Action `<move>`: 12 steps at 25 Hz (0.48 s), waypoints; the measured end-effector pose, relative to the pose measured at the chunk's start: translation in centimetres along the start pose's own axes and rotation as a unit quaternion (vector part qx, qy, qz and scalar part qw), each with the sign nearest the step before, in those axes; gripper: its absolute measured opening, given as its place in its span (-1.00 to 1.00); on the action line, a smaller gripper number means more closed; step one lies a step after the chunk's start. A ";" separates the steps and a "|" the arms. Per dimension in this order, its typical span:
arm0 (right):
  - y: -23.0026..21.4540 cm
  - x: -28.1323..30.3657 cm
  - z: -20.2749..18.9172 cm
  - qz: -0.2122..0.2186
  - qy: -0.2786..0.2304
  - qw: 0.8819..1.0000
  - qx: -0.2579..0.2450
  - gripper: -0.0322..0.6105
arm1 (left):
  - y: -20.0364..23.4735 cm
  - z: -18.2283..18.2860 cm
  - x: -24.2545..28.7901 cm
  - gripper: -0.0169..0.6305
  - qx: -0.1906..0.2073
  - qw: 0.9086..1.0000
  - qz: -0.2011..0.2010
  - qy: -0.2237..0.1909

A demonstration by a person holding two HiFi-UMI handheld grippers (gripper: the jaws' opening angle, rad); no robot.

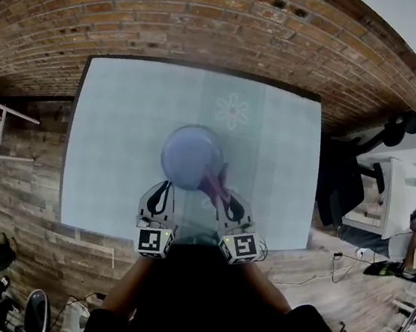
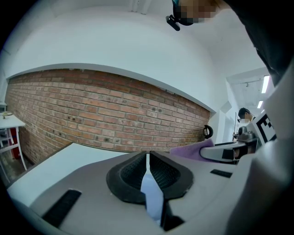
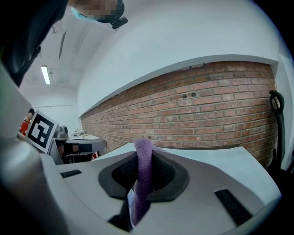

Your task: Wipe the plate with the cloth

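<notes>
Head view: plate [image 1: 190,156], pale blue and round, its face turned up toward me, over the middle of the tabletop [image 1: 111,121]. The left tool [image 1: 164,190] is at the plate's near-left rim. The right tool [image 1: 223,191] is at the near-right rim, and the purple cloth [image 1: 210,178] pokes out ahead of it onto that edge. I cannot tell whether the plate rests on the tabletop or is lifted. Left gripper view: jaws nearly together, clamped on a thin pale sliver of plate rim [image 2: 150,190], with the cloth and right tool just beside it on the right. Right gripper view: jaws closed on the cloth [image 3: 143,170], a strip of it standing up out of them. Relation that counts: the plate's face lies ahead and to the left of the cloth. I judge the wipe goes inward from the right tool while the left tool steadies the plate.
</notes>
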State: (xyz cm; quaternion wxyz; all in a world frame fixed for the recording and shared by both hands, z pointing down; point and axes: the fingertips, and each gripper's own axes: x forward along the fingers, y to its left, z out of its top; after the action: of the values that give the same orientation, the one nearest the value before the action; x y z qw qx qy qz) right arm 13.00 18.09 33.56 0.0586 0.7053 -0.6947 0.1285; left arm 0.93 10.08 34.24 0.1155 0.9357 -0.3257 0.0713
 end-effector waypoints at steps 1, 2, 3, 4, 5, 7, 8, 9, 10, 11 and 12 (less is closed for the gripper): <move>0.1 0.0 0.0 0.000 0.001 1.000 -0.001 -0.69 | 0.0 0.0 0.0 -0.80 0.001 1.000 0.000 -0.001; 0.1 0.0 0.0 0.001 0.002 1.000 -0.002 -0.69 | 0.0 0.1 -0.1 -0.80 0.002 1.000 0.000 -0.001; 0.2 0.0 -0.1 0.001 0.003 1.000 -0.003 -0.69 | 0.0 0.1 -0.1 -0.80 0.002 1.000 0.000 -0.002; 0.2 0.0 -0.1 0.002 0.002 1.000 -0.004 -0.69 | 0.0 0.1 -0.1 -0.80 0.001 1.000 0.001 -0.004; 0.3 0.0 0.0 0.003 0.001 1.000 -0.005 -0.69 | 0.0 0.1 -0.1 -0.80 -0.001 1.000 0.001 -0.004; 0.2 -0.1 0.0 0.004 -0.001 1.000 -0.005 -0.69 | -0.1 0.1 -0.1 -0.80 -0.004 1.000 0.001 -0.003; 0.2 -0.1 0.0 0.004 0.000 1.000 -0.005 -0.69 | -0.1 0.1 -0.1 -0.80 -0.004 1.000 0.001 -0.002; 0.2 -0.1 0.0 0.005 0.001 1.000 -0.005 -0.69 | -0.1 0.1 0.0 -0.80 -0.003 1.000 0.001 -0.002; 0.2 -0.1 0.0 0.005 0.002 1.000 -0.005 -0.69 | -0.1 0.1 0.0 -0.80 -0.002 1.000 0.002 -0.002; 0.3 -0.1 -0.1 0.005 0.002 1.000 -0.005 -0.69 | -0.1 0.1 0.0 -0.80 -0.002 1.000 0.002 -0.002; 0.3 -0.1 -0.1 0.006 0.003 1.000 -0.005 -0.69 | -0.2 0.1 0.0 -0.80 -0.003 1.000 0.003 -0.002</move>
State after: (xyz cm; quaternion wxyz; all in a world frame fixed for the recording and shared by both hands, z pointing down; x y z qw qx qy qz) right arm 12.71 18.22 33.63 0.0633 0.7004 -0.6994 0.1278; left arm 1.04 10.16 34.12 0.1178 0.9344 -0.3291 0.0688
